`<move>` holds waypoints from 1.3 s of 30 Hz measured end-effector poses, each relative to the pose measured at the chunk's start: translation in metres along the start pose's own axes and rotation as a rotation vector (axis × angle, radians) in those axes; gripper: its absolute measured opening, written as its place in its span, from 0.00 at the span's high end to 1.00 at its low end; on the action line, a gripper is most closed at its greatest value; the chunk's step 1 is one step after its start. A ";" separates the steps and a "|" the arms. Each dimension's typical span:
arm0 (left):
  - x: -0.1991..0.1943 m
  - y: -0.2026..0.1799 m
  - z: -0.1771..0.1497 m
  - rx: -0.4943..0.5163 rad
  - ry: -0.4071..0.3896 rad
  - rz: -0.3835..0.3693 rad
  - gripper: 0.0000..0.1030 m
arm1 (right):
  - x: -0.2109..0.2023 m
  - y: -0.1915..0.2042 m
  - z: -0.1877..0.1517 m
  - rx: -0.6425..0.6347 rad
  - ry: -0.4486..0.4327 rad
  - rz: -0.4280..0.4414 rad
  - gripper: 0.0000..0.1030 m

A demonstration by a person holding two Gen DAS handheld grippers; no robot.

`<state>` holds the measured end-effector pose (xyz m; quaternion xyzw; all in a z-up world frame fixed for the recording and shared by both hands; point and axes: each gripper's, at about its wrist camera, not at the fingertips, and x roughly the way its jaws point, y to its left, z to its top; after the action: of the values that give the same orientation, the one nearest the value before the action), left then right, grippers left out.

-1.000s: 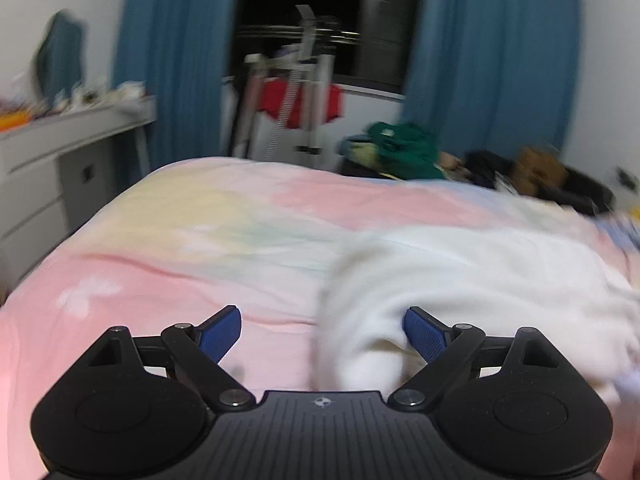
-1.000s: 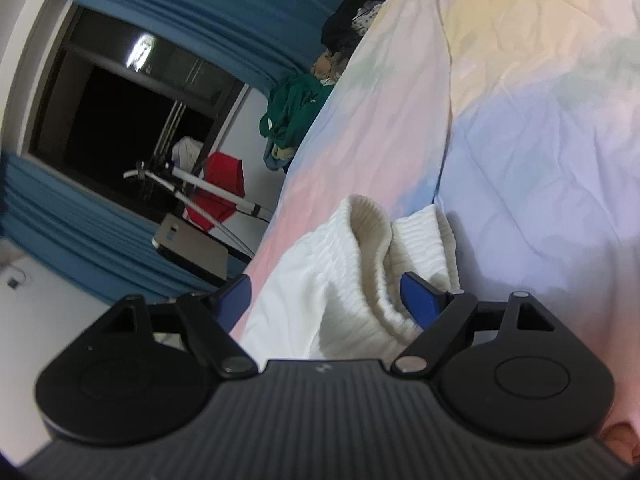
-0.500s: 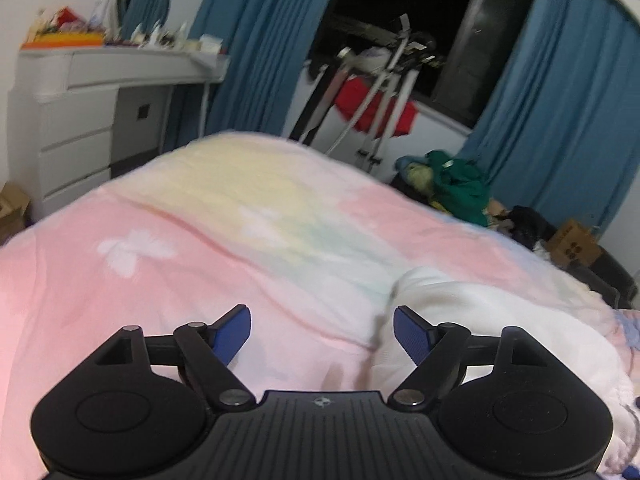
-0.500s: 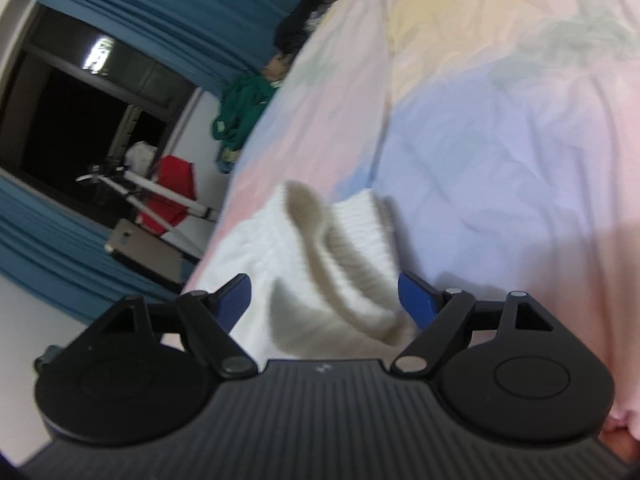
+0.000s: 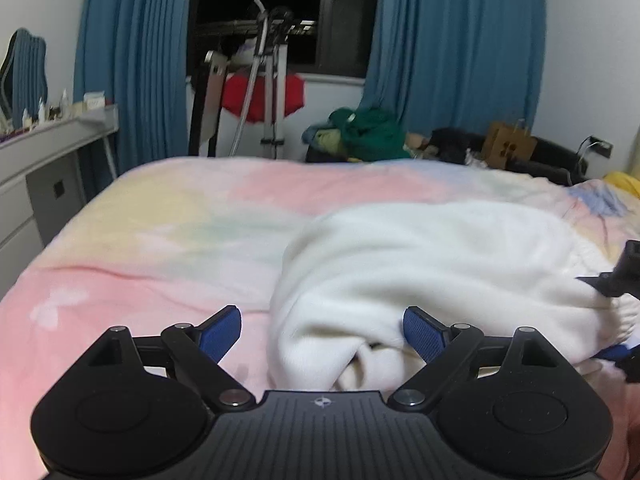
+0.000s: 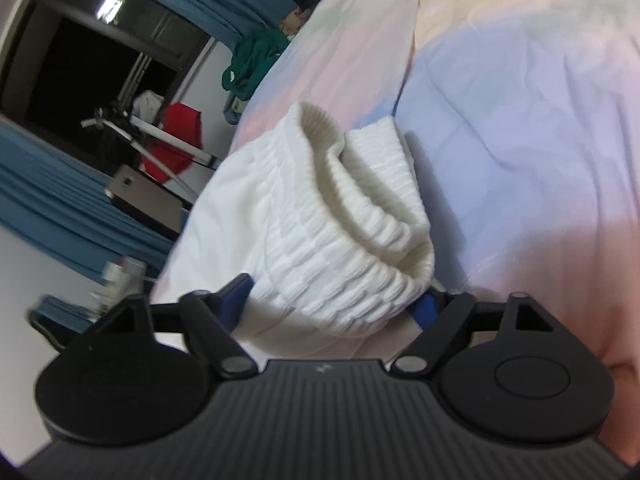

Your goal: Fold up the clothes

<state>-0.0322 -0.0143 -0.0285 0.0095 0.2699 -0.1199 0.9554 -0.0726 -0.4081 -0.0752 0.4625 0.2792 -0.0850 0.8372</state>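
A white knit sweater (image 5: 420, 264) lies bunched on a pastel bedspread (image 5: 168, 216). My left gripper (image 5: 322, 330) is open, its blue pads wide apart, with the sweater's near fold reaching in between them. In the right wrist view the sweater's ribbed hem (image 6: 352, 216) fills the space between the pads of my right gripper (image 6: 332, 304), which is open and set around the thick roll of cloth. The right gripper's tips also show at the right edge of the left wrist view (image 5: 620, 280), on the sweater's far end.
A white dresser (image 5: 44, 168) stands left of the bed. Beyond the bed's far edge are a drying rack with a red garment (image 5: 260, 96), a green clothes pile (image 5: 368, 132), blue curtains (image 5: 456, 48) and a cardboard box (image 5: 508, 148).
The left gripper swung back toward the sweater, whose fold now lies between its pads. The right gripper moved farther onto the ribbed hem, which now fills its gap.
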 end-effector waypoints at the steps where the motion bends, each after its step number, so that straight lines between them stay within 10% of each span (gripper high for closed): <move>1: 0.003 0.000 0.000 0.000 0.001 -0.006 0.13 | -0.001 0.002 0.001 -0.010 -0.010 -0.005 0.32; 5: 0.011 0.000 0.006 0.001 -0.006 -0.025 0.12 | -0.013 0.015 0.012 -0.079 -0.108 0.019 0.55; 10: 0.017 0.003 0.011 -0.008 0.003 -0.036 0.12 | -0.029 0.035 0.023 -0.238 -0.208 0.012 0.60; 16: 0.032 0.018 0.018 -0.060 0.019 -0.035 0.11 | -0.009 -0.013 0.028 -0.009 -0.057 -0.056 0.58; 23: 0.034 0.025 0.018 -0.112 0.036 -0.017 0.10 | 0.004 -0.017 0.019 0.038 -0.006 -0.088 0.24; 31: 0.035 0.032 0.020 -0.174 0.035 0.023 0.09 | 0.040 -0.010 0.010 0.015 0.086 -0.043 0.10; 36: 0.035 0.038 0.023 -0.233 0.064 -0.006 0.11 | 0.043 0.001 0.010 -0.010 0.103 0.026 0.14; 39: 0.026 0.047 0.031 -0.252 0.071 -0.083 0.08 | 0.038 0.013 0.007 -0.086 0.101 0.009 0.35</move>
<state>0.0160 0.0227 -0.0177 -0.1175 0.3164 -0.1241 0.9331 -0.0333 -0.4026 -0.0838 0.4312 0.3225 -0.0457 0.8414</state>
